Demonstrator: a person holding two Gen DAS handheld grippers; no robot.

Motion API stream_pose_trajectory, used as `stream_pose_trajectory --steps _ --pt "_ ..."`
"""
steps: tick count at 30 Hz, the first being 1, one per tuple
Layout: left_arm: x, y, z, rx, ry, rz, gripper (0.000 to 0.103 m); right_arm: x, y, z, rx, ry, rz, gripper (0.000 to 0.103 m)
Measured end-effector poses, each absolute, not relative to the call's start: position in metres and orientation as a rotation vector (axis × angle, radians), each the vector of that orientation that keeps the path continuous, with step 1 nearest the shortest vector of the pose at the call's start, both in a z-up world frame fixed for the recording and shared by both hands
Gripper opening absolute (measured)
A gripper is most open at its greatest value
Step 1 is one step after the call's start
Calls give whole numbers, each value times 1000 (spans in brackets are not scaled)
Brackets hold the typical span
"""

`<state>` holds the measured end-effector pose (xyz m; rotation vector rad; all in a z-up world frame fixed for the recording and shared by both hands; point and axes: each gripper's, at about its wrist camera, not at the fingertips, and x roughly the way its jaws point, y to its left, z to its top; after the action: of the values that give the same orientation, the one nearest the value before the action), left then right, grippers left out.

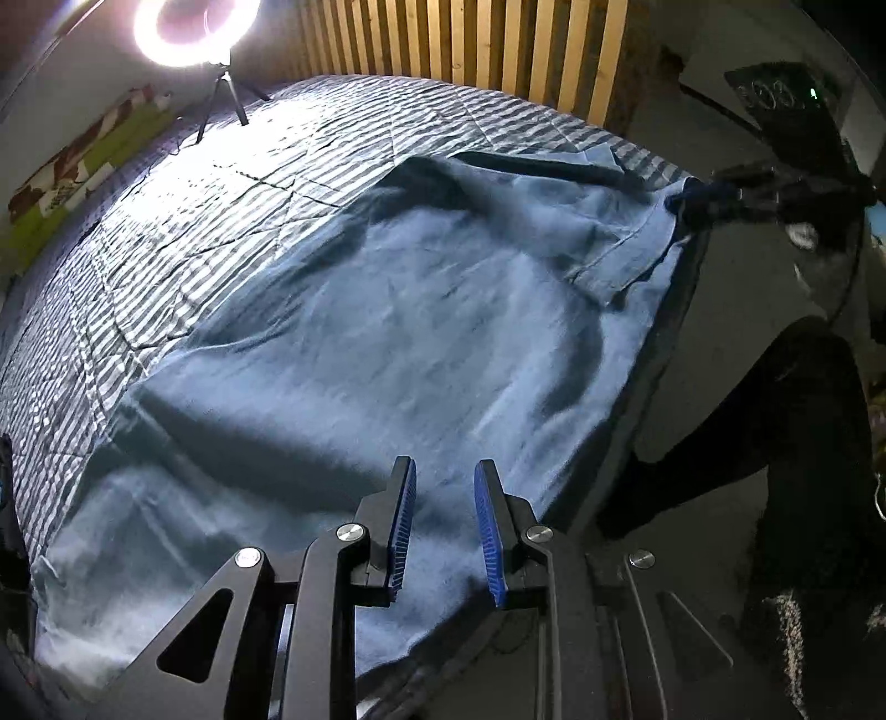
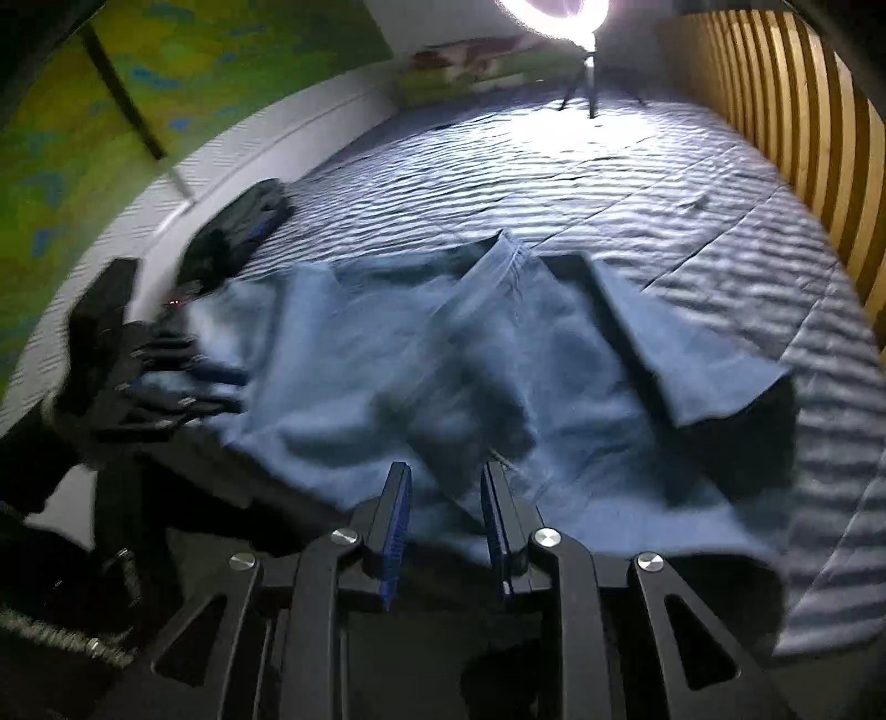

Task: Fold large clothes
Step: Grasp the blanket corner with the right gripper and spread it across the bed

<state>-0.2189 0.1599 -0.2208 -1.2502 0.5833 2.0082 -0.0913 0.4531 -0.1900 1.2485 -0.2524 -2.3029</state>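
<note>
Blue garment spread on striped bed; left gripper and right gripper fingers narrowly parted, empty; lamp at 11 o'clock.

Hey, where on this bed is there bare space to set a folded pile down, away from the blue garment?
Free: the striped bedspread between the blue garment and the ring light tripod, plus the strip along the wooden slat wall. Crowded: the near edge of the bed, where the garment spreads and the left gripper and right gripper hover open.
</note>
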Motion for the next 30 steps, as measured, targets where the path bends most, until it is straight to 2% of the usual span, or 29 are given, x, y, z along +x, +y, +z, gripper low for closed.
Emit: stream_pose_trajectory --steps 2,4,8,11,12,14,16,17,20,22,25,28,30 --pt "-220 159 -221 -1254 579 2011 23 -96 477 -185 1224 -403 -2354 24" --pt "-220 158 -220 -1254 575 2017 23 -105 494 -178 1230 -467 -2470 24" --pt "-222 155 -221 -1255 572 2017 23 -119 508 -174 1296 -376 -2552 25" --pt "-225 155 -224 -1280 572 2024 23 -127 497 -181 1367 -253 -2514 31" --pt "-226 155 -224 -1287 566 2026 23 -133 490 -189 1435 -195 -2457 30" --pt "-226 155 -226 -1290 560 2024 23 -148 485 -208 1532 -205 -2346 30" --pt "-226 156 -228 -1291 565 2020 23 -167 493 -214 1586 -167 -2422 26" --pt "-226 157 -228 -1292 570 2020 23 -177 504 -211 1582 -162 -2533 25" --pt "-226 156 -227 -1285 565 2022 23 -193 563 -181 1469 -393 -2912 29" --pt "-226 154 -225 -1277 557 2025 23 -188 579 -167 1413 -461 -2914 29" --pt "-230 151 -227 -1282 546 2033 23 -169 570 -157 1399 -353 -2883 29" --pt "-231 150 -229 -1289 530 2031 23 -148 554 -158 1373 -384 -2738 30" --pt "-231 149 -231 -1292 537 2025 23 -132 529 -161 1344 -328 -2664 32"
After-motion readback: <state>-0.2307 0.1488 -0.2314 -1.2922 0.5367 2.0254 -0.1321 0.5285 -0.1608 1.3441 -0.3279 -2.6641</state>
